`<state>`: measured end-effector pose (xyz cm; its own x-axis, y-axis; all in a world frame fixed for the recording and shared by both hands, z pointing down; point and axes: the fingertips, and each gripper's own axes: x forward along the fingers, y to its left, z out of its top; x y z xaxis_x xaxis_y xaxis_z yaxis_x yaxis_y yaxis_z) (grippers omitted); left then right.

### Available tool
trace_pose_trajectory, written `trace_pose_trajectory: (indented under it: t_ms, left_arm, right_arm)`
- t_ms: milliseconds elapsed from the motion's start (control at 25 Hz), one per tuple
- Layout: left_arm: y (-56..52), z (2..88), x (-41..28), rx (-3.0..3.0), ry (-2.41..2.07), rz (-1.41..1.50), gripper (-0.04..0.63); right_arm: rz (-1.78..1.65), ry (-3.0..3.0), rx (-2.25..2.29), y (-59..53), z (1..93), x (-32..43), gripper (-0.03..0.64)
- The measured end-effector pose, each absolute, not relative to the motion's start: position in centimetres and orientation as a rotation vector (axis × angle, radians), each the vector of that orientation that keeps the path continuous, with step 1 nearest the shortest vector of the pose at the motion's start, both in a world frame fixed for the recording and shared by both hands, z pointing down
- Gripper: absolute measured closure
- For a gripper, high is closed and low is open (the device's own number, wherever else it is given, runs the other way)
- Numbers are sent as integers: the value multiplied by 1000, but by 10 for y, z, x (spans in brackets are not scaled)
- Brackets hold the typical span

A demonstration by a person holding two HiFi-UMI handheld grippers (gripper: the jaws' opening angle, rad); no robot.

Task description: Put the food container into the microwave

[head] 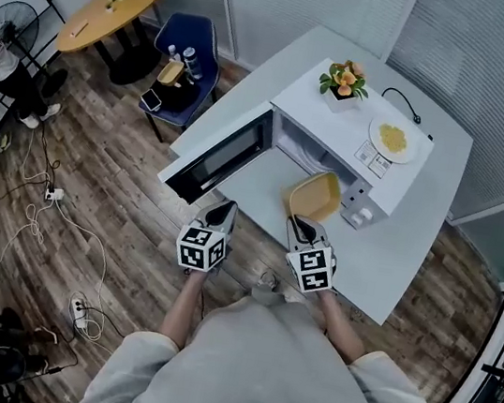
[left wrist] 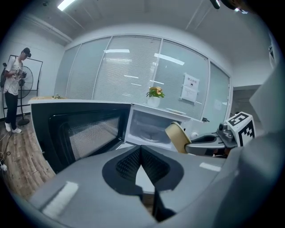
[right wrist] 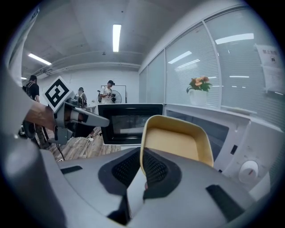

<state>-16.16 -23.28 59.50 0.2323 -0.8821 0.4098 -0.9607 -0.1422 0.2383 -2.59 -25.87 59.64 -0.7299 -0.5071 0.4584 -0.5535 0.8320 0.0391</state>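
Right tongs (right wrist: 142,153) clench the near rim of the yellow container (right wrist: 174,141), tilted before the open microwave (head: 325,127) over the worktop (head: 395,256); left tongs (left wrist: 141,149) closed, empty; container likely light, stiff, slippery, so the rim suits.

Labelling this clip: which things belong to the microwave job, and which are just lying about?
In the job: food container, open microwave, right gripper gripping the container's rim.
Lying about: flower pot, plate of food, blue chair, round table.
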Motion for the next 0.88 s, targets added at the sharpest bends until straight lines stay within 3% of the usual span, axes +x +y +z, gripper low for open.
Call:
trace_pose_trajectory:
  t_ms: [880]
  left_arm:
    - [-303,617,-137,2133,-1522,290,584]
  right_arm:
    - [174,-2524,805,-299,609,-32,592]
